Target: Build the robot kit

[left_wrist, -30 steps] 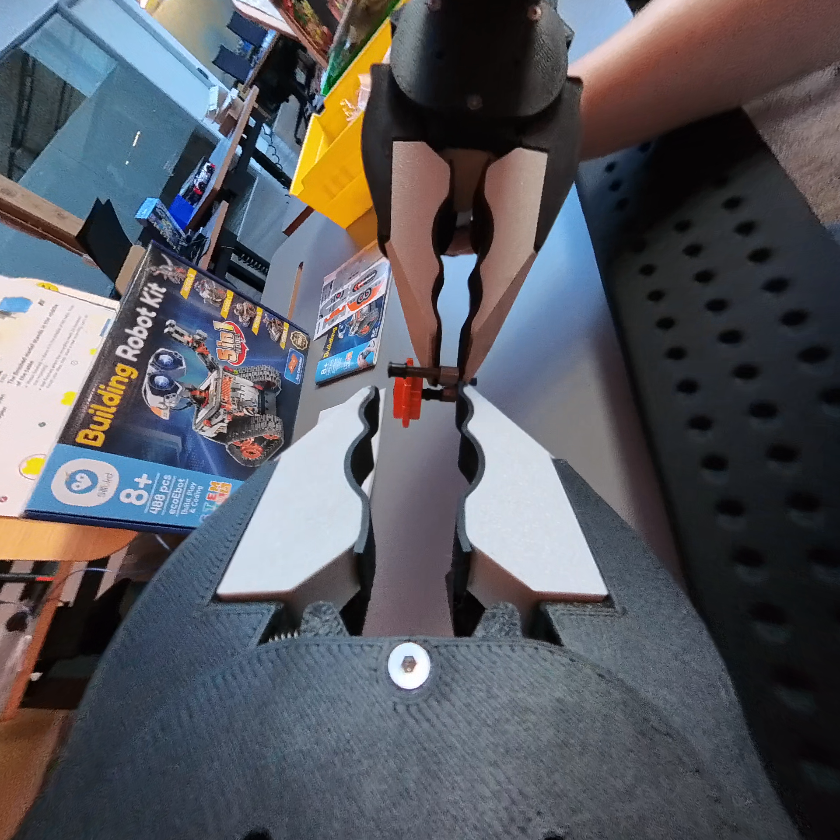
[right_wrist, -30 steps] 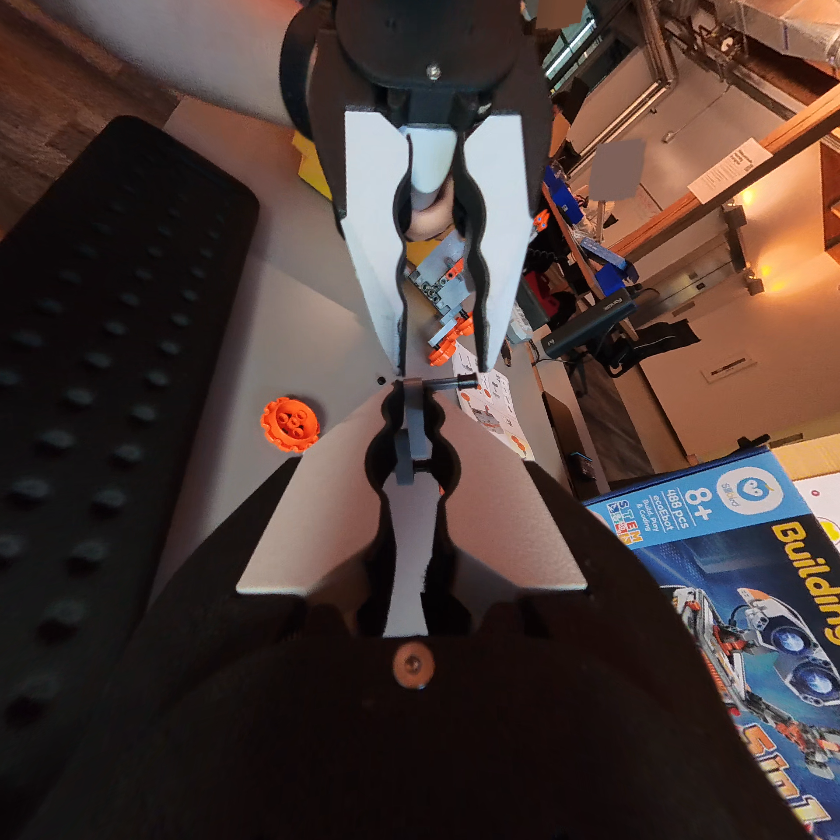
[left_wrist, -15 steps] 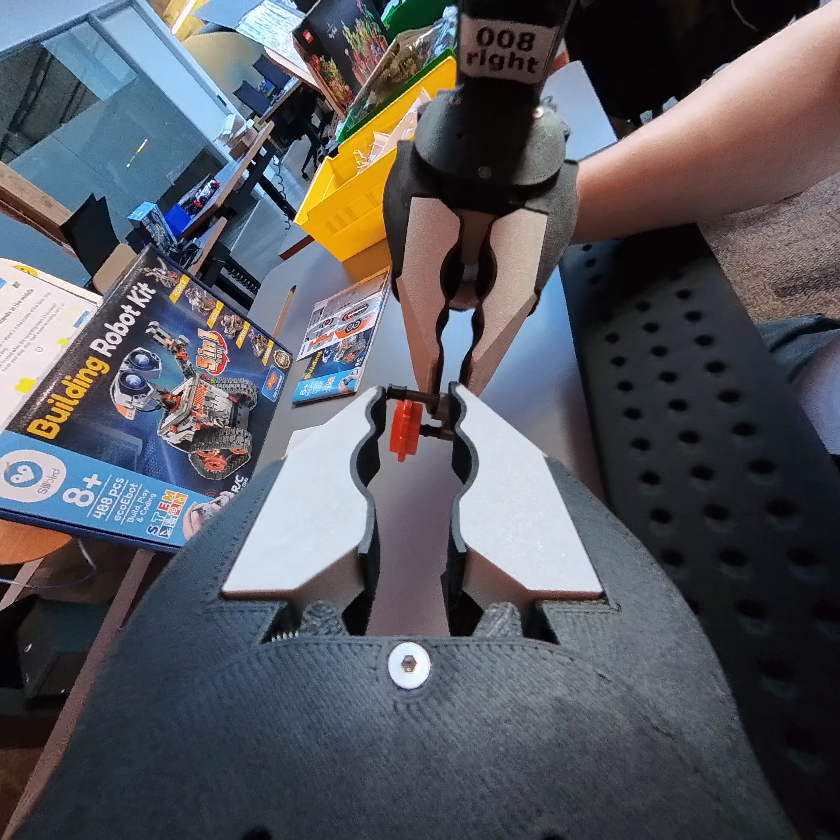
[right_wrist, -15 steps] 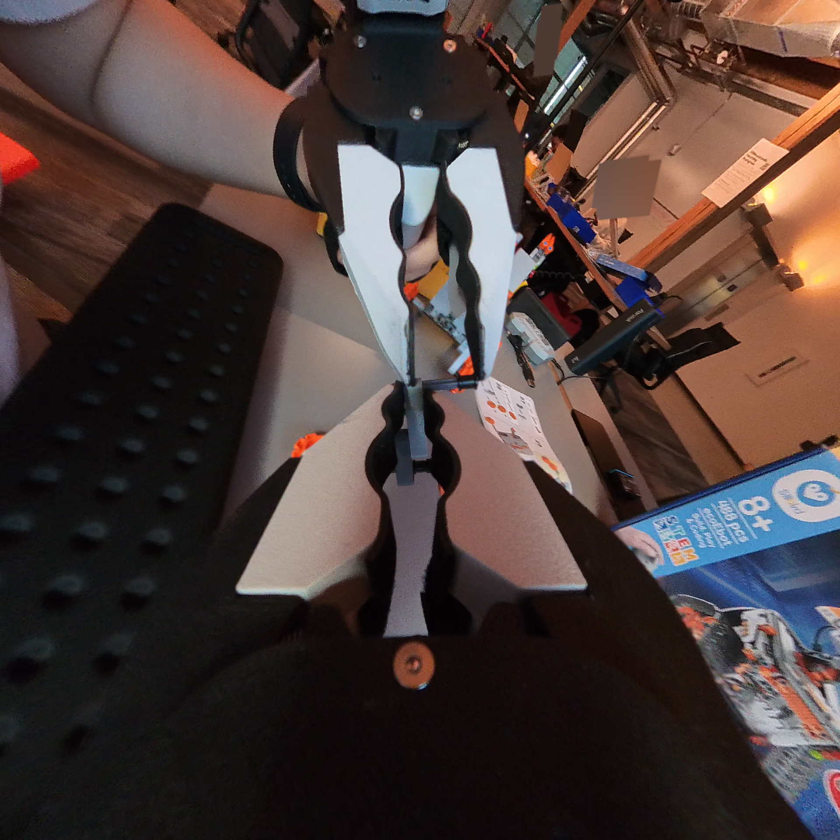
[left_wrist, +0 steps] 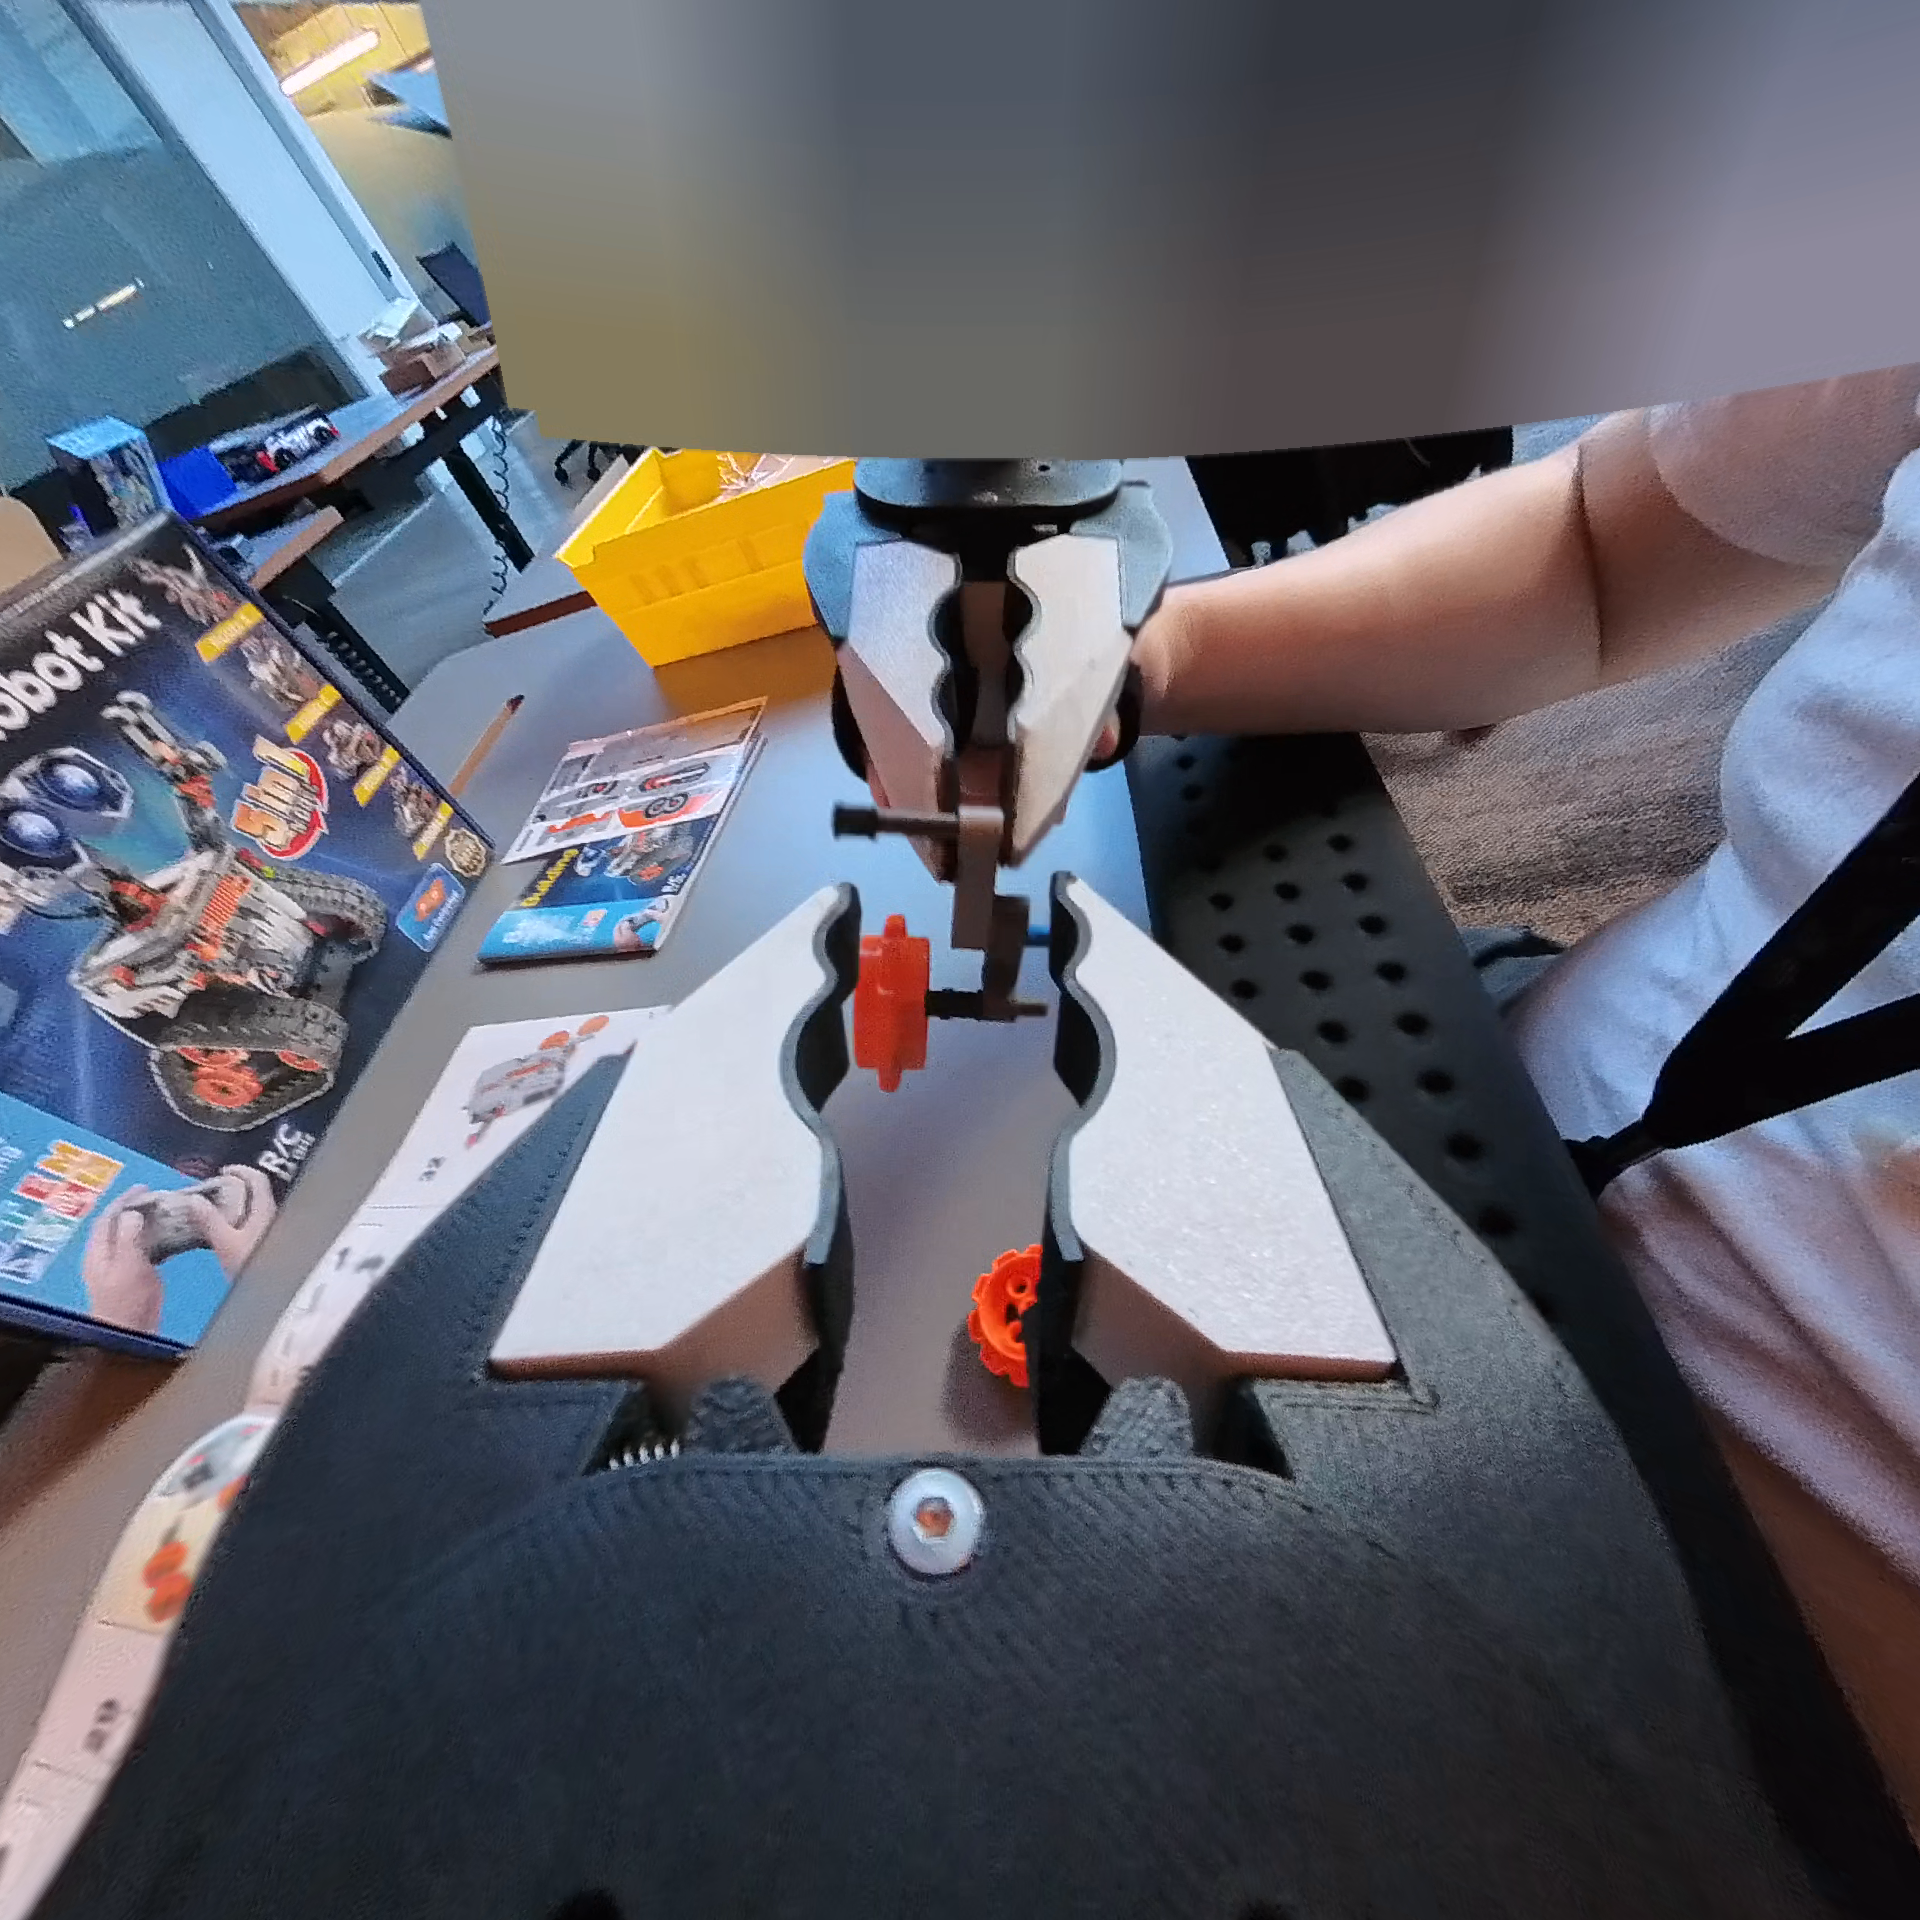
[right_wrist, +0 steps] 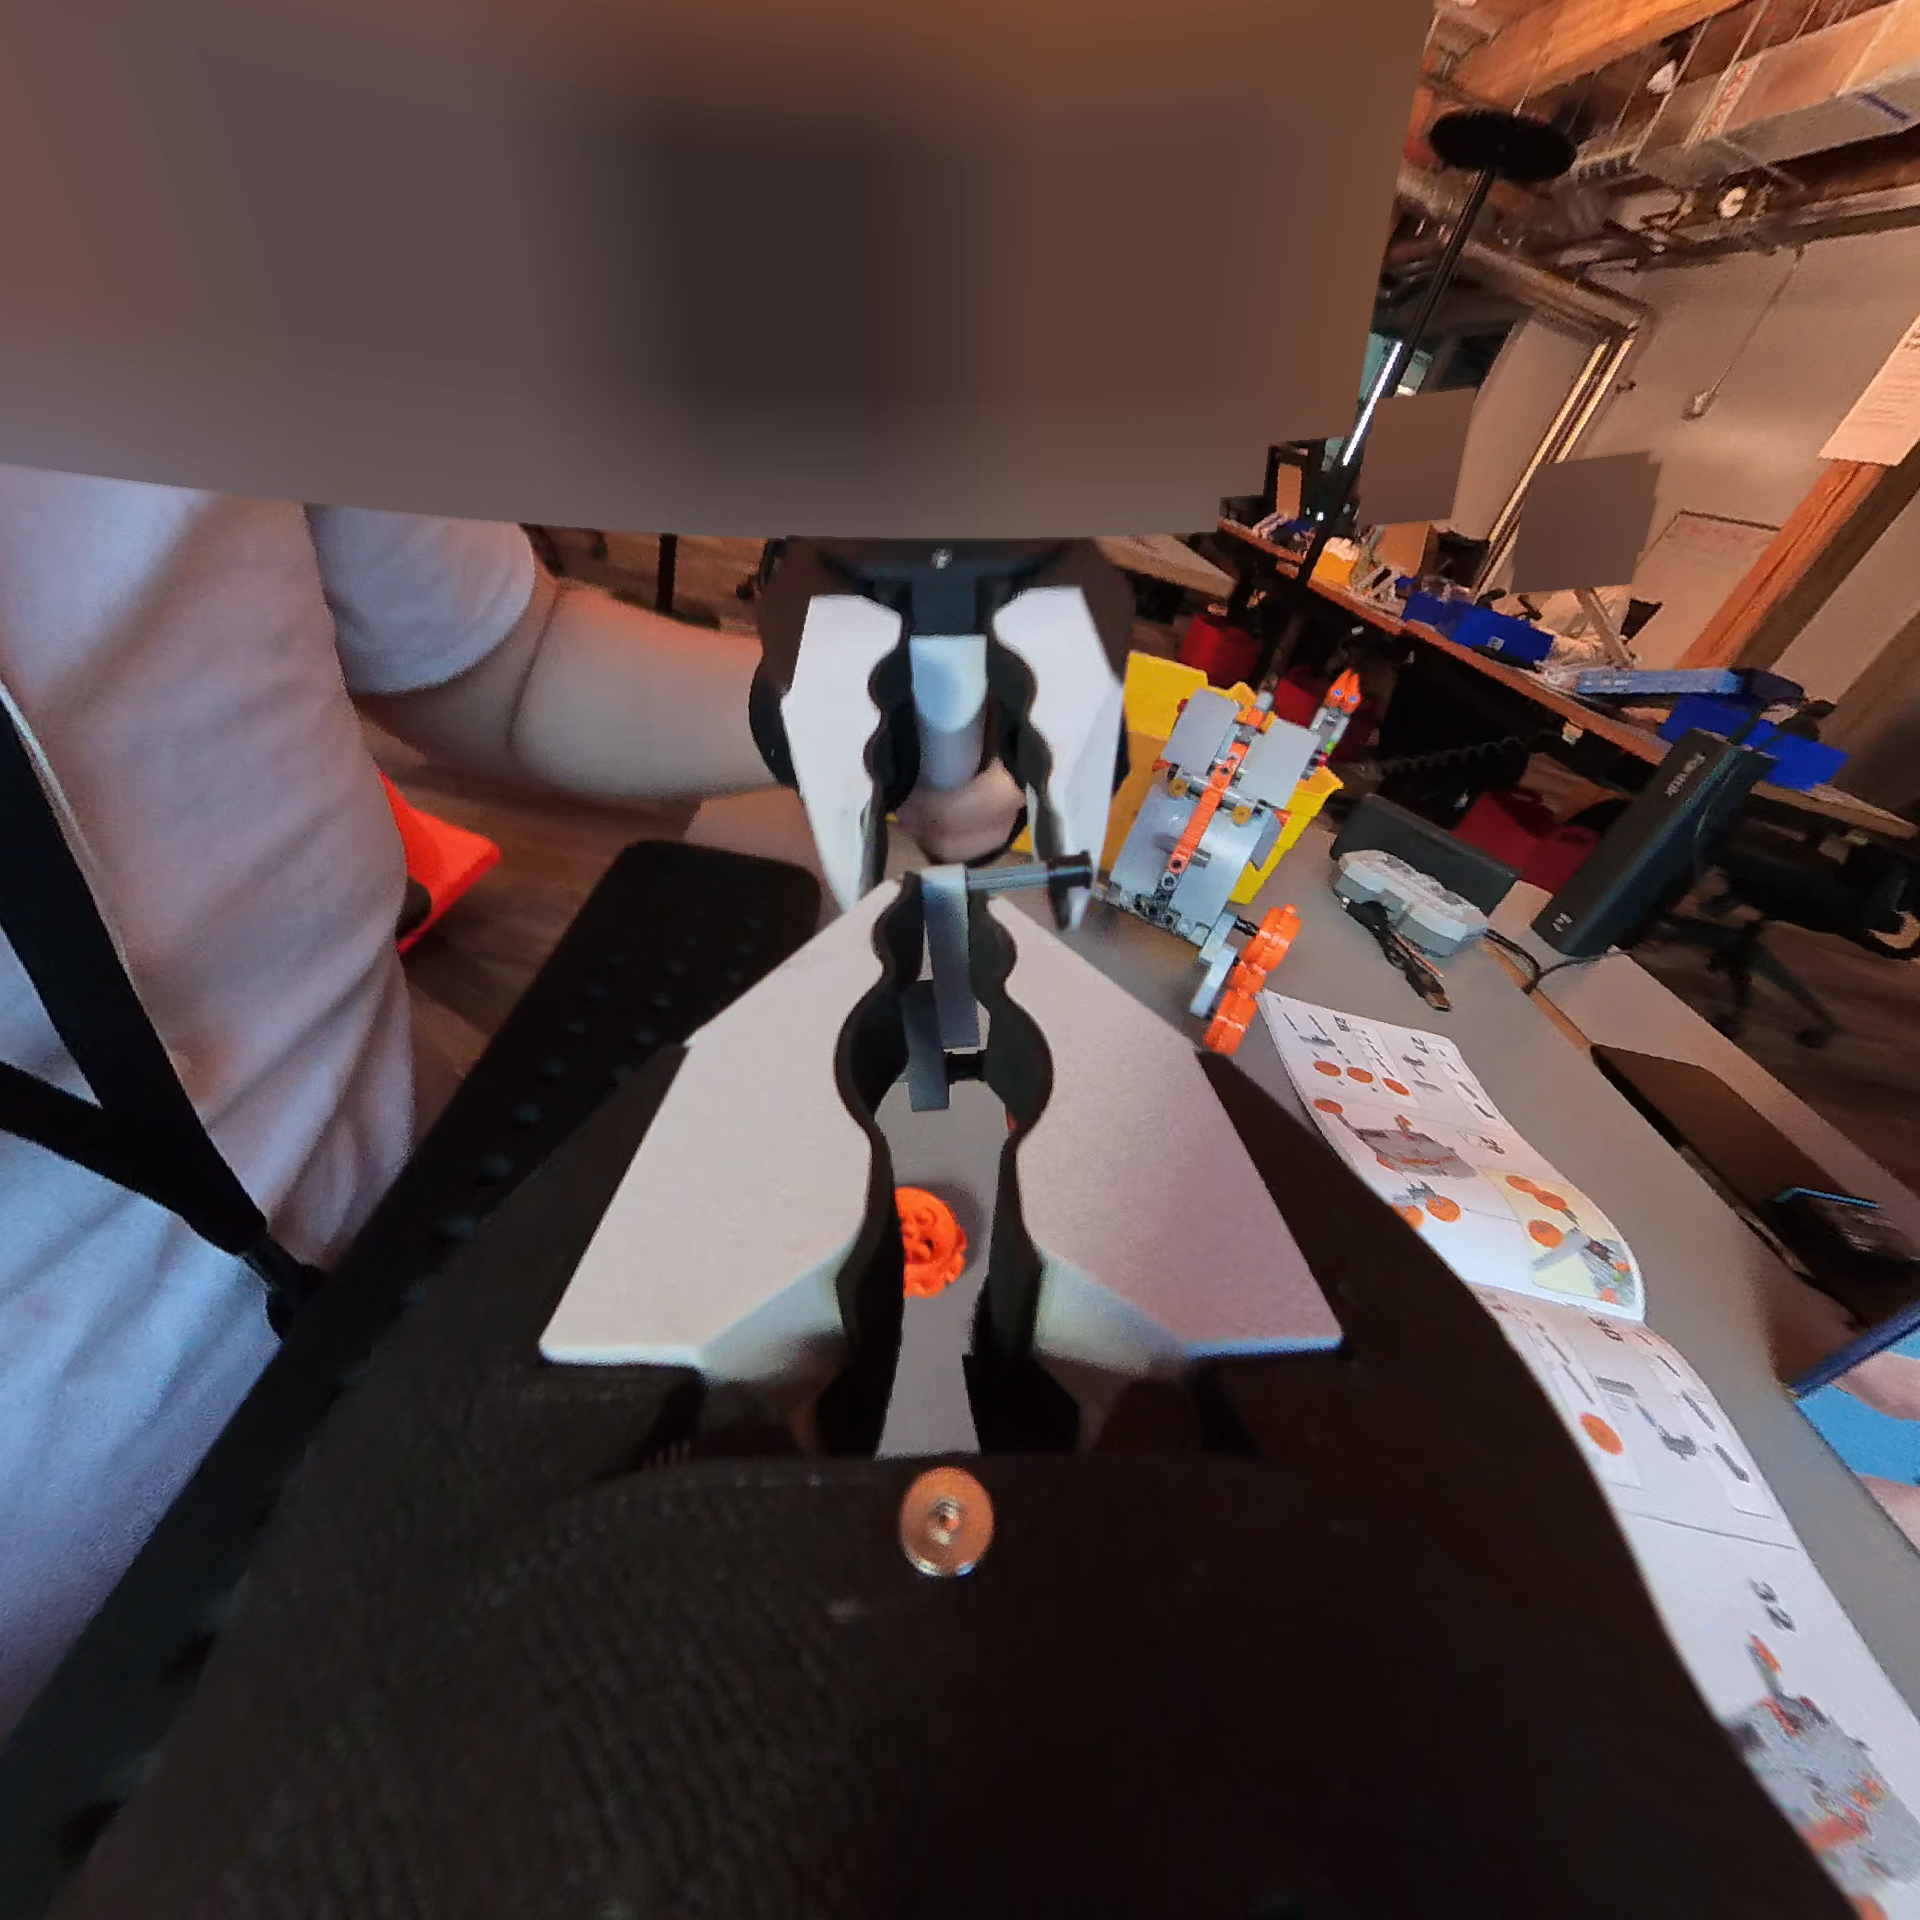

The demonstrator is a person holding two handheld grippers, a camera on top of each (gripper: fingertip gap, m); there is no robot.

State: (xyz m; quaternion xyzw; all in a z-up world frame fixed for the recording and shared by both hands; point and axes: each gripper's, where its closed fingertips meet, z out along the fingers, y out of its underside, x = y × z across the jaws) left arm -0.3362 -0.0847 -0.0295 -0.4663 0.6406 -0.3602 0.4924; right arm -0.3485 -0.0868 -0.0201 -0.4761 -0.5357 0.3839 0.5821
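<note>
Two grippers face each other tip to tip above a grey table (left_wrist: 914, 1174). Right gripper (right_wrist: 940, 914) has its jaws pinched narrow on a grey beam piece (right_wrist: 951, 971), which carries a dark axle (right_wrist: 1023, 876) sticking out sideways at its far end. From the left wrist view the same beam (left_wrist: 982, 883) hangs down out of the right gripper's tips, with an orange gear (left_wrist: 890, 1000) on a short axle at the beam's lower end. Left gripper (left_wrist: 951, 914) has jaws wide apart, empty; the gear sits between its fingertips, just beside the left finger (left_wrist: 727, 1122), contact not clear. Loose orange gear (left_wrist: 1003, 1314) lies flat on the table below the beam, partly hidden by the right-side finger. Left of the beam: instruction booklet (left_wrist: 634, 831), blue kit box (left_wrist: 166, 935), open manual pages (left_wrist: 416, 1164). Yellow bin (left_wrist: 707, 582) behind the beam. Black perforated mat (left_wrist: 1351, 987) right of the beam. Partly built grey-orange model (right_wrist: 1216, 831) on the table beyond the beam in the right wrist view.
</note>
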